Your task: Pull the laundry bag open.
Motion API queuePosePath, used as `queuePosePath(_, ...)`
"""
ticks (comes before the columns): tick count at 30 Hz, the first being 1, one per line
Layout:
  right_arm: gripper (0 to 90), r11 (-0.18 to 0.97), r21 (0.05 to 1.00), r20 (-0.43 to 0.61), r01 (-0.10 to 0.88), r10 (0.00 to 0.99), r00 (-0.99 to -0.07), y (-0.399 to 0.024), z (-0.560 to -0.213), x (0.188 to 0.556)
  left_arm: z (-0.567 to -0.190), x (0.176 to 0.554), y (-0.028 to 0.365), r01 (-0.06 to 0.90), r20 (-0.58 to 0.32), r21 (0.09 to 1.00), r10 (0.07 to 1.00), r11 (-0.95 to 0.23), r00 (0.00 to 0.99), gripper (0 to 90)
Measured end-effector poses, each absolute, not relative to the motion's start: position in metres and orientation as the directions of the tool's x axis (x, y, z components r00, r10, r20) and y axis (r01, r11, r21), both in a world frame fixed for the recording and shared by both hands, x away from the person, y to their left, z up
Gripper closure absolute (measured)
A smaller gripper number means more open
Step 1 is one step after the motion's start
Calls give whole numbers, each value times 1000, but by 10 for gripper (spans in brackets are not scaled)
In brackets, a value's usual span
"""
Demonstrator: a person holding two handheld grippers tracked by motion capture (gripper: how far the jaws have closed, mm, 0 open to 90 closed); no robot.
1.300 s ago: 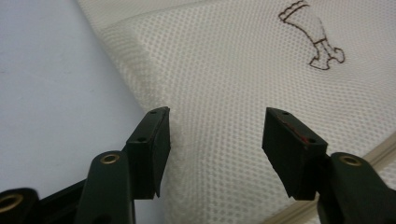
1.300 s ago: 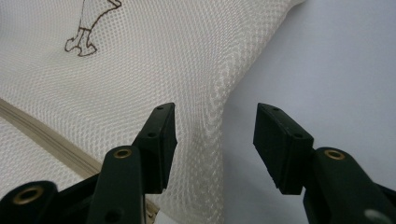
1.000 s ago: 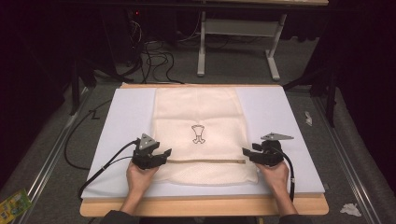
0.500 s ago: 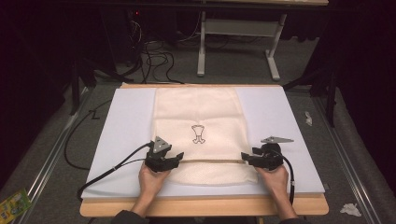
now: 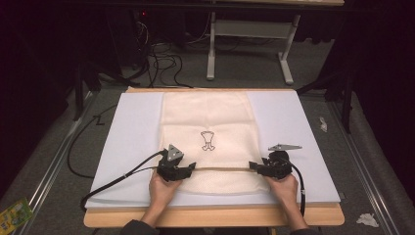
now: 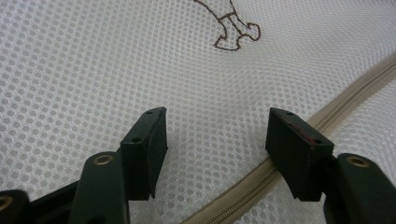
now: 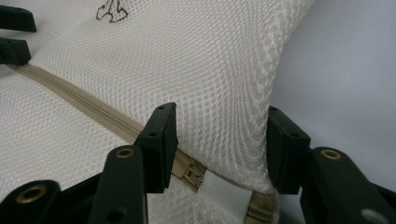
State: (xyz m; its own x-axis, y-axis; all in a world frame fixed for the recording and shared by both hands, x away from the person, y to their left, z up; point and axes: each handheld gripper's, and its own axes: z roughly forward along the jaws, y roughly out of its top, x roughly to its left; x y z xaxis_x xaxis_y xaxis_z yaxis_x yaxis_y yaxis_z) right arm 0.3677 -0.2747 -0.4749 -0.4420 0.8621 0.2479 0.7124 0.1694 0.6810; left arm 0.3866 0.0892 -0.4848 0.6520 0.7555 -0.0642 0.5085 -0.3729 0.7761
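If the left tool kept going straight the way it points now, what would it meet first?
Most likely the mesh bag itself: the left tool stands open just above the fabric beside the zipper, angled toward it. Depth is hard to judge.

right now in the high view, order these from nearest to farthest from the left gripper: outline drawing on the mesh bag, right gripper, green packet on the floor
From the left gripper:
1. Outline drawing, just up and right, on the mesh bag.
2. Right gripper, across along the zipper.
3. Green packet, floor, bottom left corner.

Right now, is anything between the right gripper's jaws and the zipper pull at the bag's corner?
Nothing visible. In the right gripper view, the right gripper straddles the mesh bag corner; the zipper pull lies exposed between the jaws, which have just been closing.
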Motion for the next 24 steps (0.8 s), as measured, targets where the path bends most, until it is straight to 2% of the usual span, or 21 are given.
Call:
queuePosePath(4,655,211,669,207,713,868,-451,-273,-473,368,-485,387,87,509,-52,771,760,-382,648,396)
queuePosePath(7,739,291,660,102,693,879,-466,-266,-471,368,-485,386,85,503,-26,766,762,-401,647,401)
queuePosePath(10,842,307,661,89,685,874,-478,-265,-471,368,-485,386,85,503,-27,766,762,-400,647,401)
queuePosePath(19,878,261,699,169,666,845,-508,-278,-461,366,-485,387,86,506,-32,764,761,-400,648,411)
queuePosePath(24,879,282,710,149,646,836,-528,-276,-451,366,-485,387,86,508,-32,764,763,-398,646,448)
